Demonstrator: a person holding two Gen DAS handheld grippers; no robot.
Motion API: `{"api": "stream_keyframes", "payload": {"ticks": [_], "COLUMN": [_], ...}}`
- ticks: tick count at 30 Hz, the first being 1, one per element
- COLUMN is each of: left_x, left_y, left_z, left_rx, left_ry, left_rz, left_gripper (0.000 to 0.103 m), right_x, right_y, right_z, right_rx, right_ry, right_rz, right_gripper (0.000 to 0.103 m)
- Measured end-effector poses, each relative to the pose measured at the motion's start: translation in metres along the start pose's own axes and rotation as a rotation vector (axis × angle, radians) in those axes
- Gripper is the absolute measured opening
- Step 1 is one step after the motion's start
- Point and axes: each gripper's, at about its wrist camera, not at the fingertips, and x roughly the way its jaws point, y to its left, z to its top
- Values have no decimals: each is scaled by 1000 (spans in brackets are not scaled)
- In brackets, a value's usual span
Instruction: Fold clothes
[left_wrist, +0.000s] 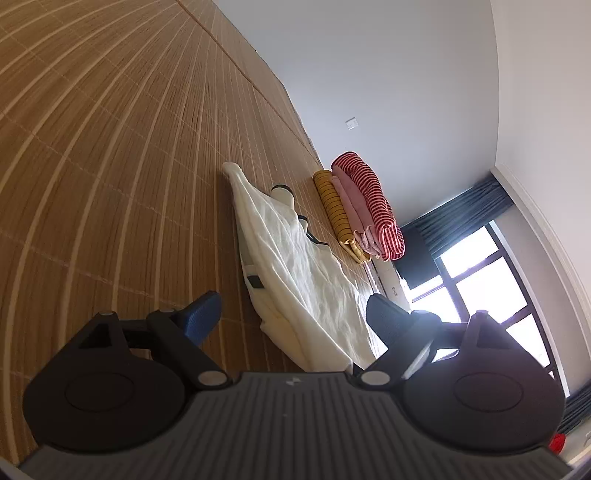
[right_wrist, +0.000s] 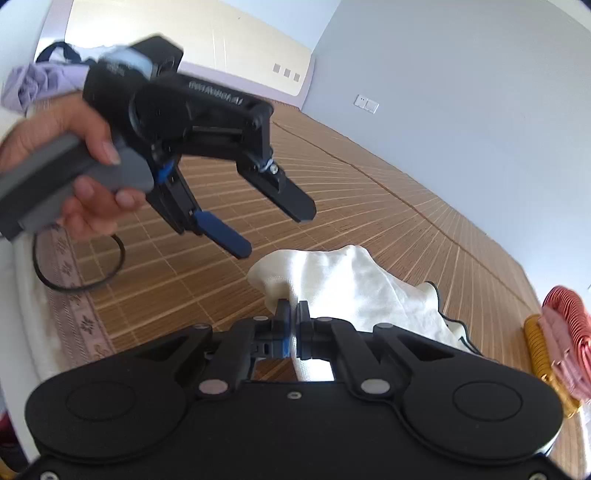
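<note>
The right claw (right_wrist: 293, 314) is clamped on a fold of the cream garment (right_wrist: 354, 280), which lies on the bamboo mat (right_wrist: 369, 192). The left claw (right_wrist: 280, 229), at ten o'clock from it, hangs spread apart and empty. Folded striped clothes (left_wrist: 364, 206) sit stacked just beyond.

Daylight admitted through blown-out window (left_wrist: 476, 280); near fingers (left_wrist: 388, 321) silhouetted; hand (right_wrist: 74, 155) motion-blurred; strong fisheye bending noted at edges.

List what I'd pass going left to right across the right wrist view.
Hand on the grey handle, open left tongs, white garment pinched in the right tongs, yellow striped clothes, red striped top.
</note>
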Motion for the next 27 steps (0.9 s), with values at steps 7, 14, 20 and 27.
{"api": "stream_keyframes", "payload": {"ticks": [7, 14, 20, 27], "left_x": [38, 64, 75, 73], "left_y": [-2, -18, -22, -14], "left_z": [-15, -24, -28, -23], "left_rx": [-87, -46, -13, -59], "left_ry": [51, 48, 55, 58], "left_rz": [-20, -12, 50, 36], "left_gripper": [90, 88, 42, 33], "right_x": [-42, -76, -73, -59], "right_y": [-20, -20, -4, 38], "right_z": [-18, -19, -34, -40], "right_rx": [96, 112, 68, -39], "right_ry": [-28, -33, 12, 4], "right_rz": [68, 91, 60, 21], "right_gripper": [4, 4, 8, 52]}}
